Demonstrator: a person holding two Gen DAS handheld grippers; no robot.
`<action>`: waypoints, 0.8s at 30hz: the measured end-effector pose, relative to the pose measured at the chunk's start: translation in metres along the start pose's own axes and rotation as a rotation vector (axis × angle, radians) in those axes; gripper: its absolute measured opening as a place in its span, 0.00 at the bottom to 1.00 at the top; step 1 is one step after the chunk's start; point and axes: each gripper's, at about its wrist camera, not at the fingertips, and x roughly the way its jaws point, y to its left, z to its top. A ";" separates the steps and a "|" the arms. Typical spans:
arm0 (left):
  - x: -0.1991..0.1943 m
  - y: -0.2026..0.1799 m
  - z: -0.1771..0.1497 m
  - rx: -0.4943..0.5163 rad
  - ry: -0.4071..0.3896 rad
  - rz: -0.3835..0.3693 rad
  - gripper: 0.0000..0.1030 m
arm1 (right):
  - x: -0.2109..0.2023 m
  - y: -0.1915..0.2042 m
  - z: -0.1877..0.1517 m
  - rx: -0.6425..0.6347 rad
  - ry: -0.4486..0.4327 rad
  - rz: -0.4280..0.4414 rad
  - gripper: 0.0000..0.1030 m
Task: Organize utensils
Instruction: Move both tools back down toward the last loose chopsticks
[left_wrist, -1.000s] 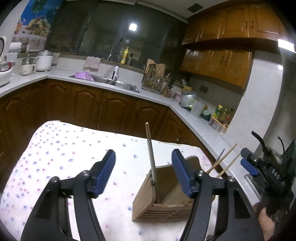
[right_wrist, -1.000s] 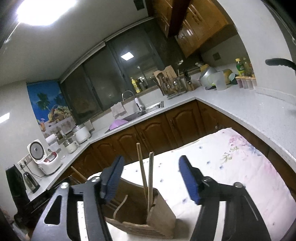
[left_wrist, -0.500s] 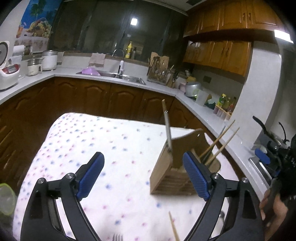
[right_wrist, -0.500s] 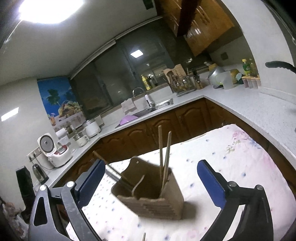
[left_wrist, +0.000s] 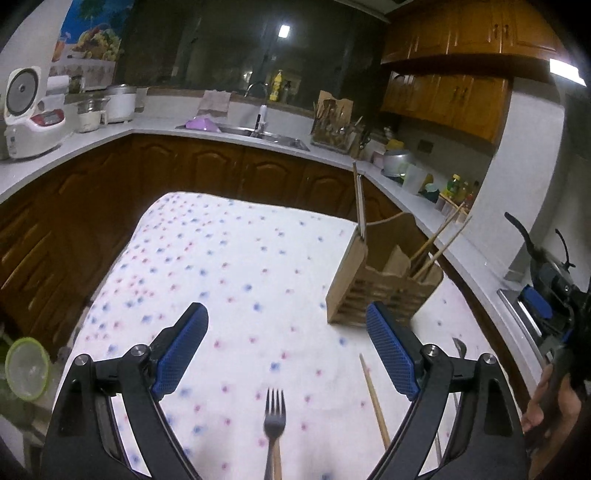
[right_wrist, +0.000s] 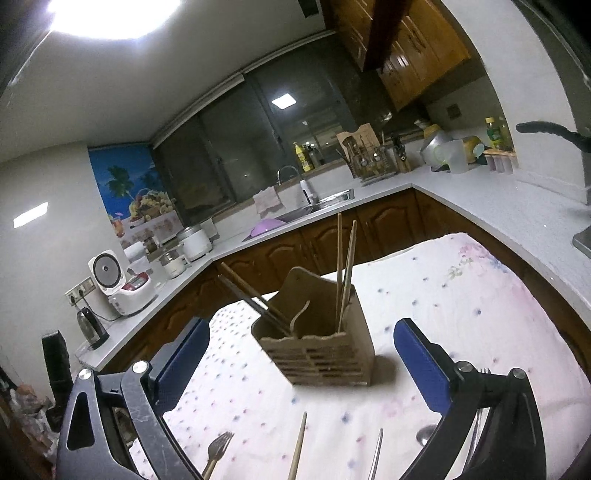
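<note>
The left gripper (left_wrist: 286, 350) is hovering over the dotted tablecloth (left_wrist: 229, 258) with its jaws spread wide, gripping nothing. A fork (left_wrist: 274, 417) is lying at 6 o'clock between its blue pads (left_wrist: 181, 347), tines pointing away, and a loose chopstick (left_wrist: 373, 397) is resting at 5 o'clock just inside the right pad. The wooden utensil holder (left_wrist: 384, 280) is standing upright at 2 o'clock, with chopsticks (left_wrist: 439, 240) leaning out of its far compartment and another stick (left_wrist: 359, 201) rising from its near corner.

The right gripper (right_wrist: 301, 358) is also hanging wide open and empty, framing the utensil holder (right_wrist: 321, 350) at 12 o'clock. Two chopsticks (right_wrist: 343, 266) are standing in the holder's right compartment, darker ones (right_wrist: 251, 295) are leaning toward 10 o'clock. On the cloth (right_wrist: 461, 295) at 6 o'clock, a fork (right_wrist: 216, 452) and a chopstick (right_wrist: 298, 446) are lying side by side
</note>
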 end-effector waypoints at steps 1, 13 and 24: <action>-0.002 0.001 -0.002 -0.003 0.004 0.000 0.87 | -0.003 0.000 -0.002 0.001 0.000 -0.002 0.98; -0.007 -0.014 -0.034 0.007 0.078 -0.015 0.87 | -0.019 -0.005 -0.036 -0.009 0.069 -0.050 0.98; 0.011 -0.029 -0.052 0.023 0.160 -0.025 0.87 | -0.011 -0.018 -0.067 -0.006 0.162 -0.114 0.98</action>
